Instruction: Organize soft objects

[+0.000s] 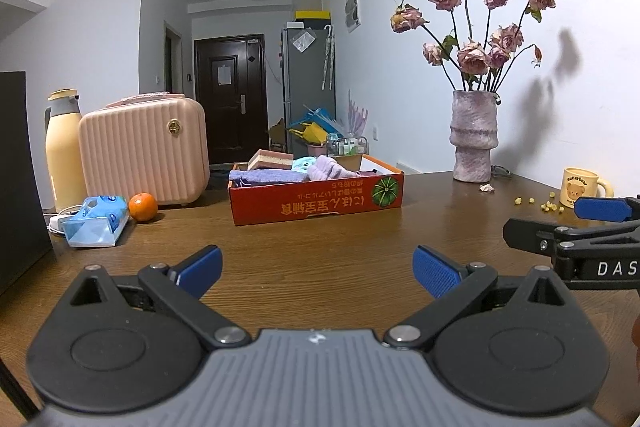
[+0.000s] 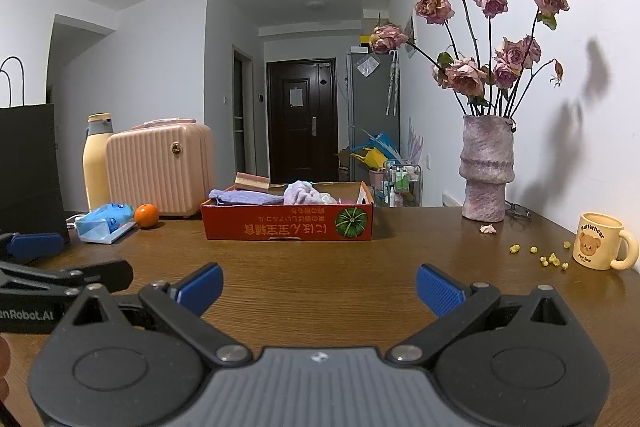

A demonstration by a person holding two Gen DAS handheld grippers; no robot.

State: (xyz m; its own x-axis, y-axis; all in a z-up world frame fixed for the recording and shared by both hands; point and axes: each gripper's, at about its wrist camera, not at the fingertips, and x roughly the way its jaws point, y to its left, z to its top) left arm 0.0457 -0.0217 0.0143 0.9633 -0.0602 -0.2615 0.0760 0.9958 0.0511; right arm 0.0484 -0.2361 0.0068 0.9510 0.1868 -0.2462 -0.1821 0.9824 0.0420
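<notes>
At the left of the frame a black bag (image 2: 28, 163) is cut off. My left hand-held gripper (image 1: 316, 273) is spread wide and empty over the bare brown surface (image 1: 320, 247), as is my right hand-held gripper (image 2: 320, 289). Mid-frame, the red box (image 1: 316, 201) holds folded cloths (image 1: 266, 175), partly hidden behind its wall. Open room lies before it. The vase (image 2: 486, 169) and mug (image 2: 600, 241) sit right.

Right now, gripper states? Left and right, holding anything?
Left gripper: open, holding nothing, above the table.
Right gripper: open, holding nothing, above the table too.
</notes>
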